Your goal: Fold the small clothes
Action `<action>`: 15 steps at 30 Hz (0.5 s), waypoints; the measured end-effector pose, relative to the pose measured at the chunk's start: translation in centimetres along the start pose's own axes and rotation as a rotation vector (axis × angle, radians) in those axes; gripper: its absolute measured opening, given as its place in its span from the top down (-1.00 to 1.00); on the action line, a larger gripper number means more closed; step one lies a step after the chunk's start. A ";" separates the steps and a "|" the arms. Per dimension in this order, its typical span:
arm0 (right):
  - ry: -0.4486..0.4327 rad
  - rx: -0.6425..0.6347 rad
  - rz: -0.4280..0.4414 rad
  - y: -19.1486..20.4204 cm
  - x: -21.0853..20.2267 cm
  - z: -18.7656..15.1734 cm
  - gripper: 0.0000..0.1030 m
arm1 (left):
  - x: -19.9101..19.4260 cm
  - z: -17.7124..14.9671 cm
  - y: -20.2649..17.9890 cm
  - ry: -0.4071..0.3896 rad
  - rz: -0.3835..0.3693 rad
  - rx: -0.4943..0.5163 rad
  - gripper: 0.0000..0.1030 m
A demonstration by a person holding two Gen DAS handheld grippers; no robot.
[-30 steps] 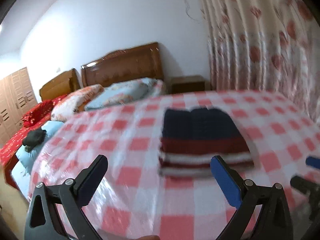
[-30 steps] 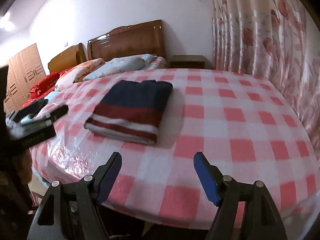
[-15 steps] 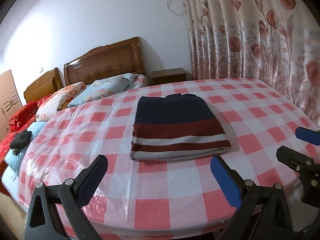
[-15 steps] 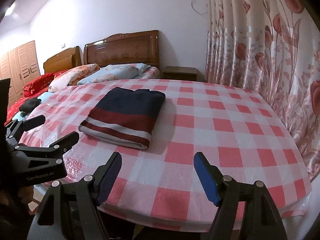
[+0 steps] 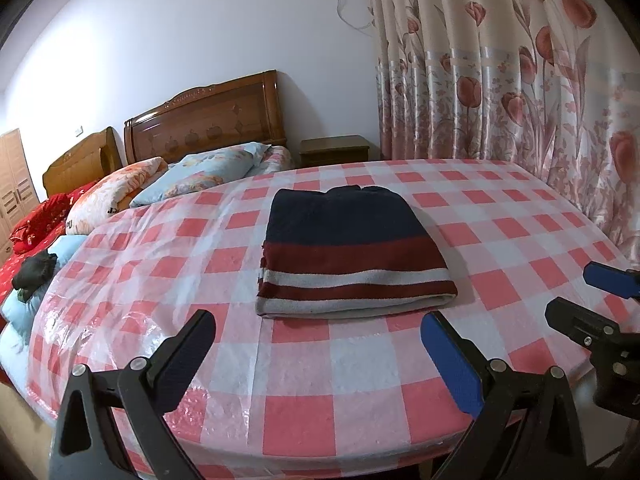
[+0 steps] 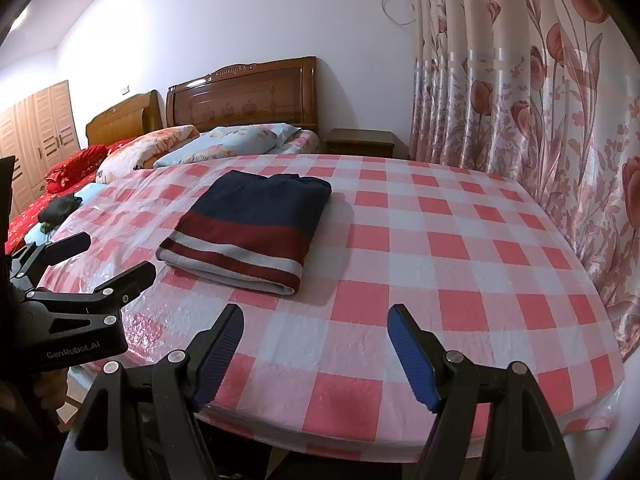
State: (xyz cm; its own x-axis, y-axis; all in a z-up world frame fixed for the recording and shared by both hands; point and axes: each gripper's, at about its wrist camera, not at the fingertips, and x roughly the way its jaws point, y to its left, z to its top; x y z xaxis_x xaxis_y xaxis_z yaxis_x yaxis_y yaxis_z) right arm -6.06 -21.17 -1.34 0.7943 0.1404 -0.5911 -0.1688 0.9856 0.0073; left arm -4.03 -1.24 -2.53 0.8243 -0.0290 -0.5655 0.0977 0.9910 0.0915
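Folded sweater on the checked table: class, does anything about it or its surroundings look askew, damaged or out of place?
Nothing stands out. The folded sweater lies flat in a neat rectangle on the checked tablecloth, edges roughly aligned, and both tools hover open, apart from it.

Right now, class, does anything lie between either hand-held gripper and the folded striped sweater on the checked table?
Nothing visible does. Only bare red-and-white checked tablecloth separates the open left hand-held gripper from the folded navy, maroon and white striped sweater. The open right hand-held gripper has the same bare path.
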 end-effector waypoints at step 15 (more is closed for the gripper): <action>0.002 0.001 0.001 0.0 0.0 0.0 -0.47 | 0.2 0.1 0.0 0.013 -0.007 -0.016 -1.00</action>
State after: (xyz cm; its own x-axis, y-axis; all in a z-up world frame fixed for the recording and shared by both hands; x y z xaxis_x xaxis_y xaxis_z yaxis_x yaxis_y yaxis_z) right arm -6.03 -21.14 -1.38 0.7933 0.1409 -0.5923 -0.1690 0.9856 0.0081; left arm -3.81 -1.26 -2.57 0.8165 -0.0342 -0.5763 0.0944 0.9927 0.0747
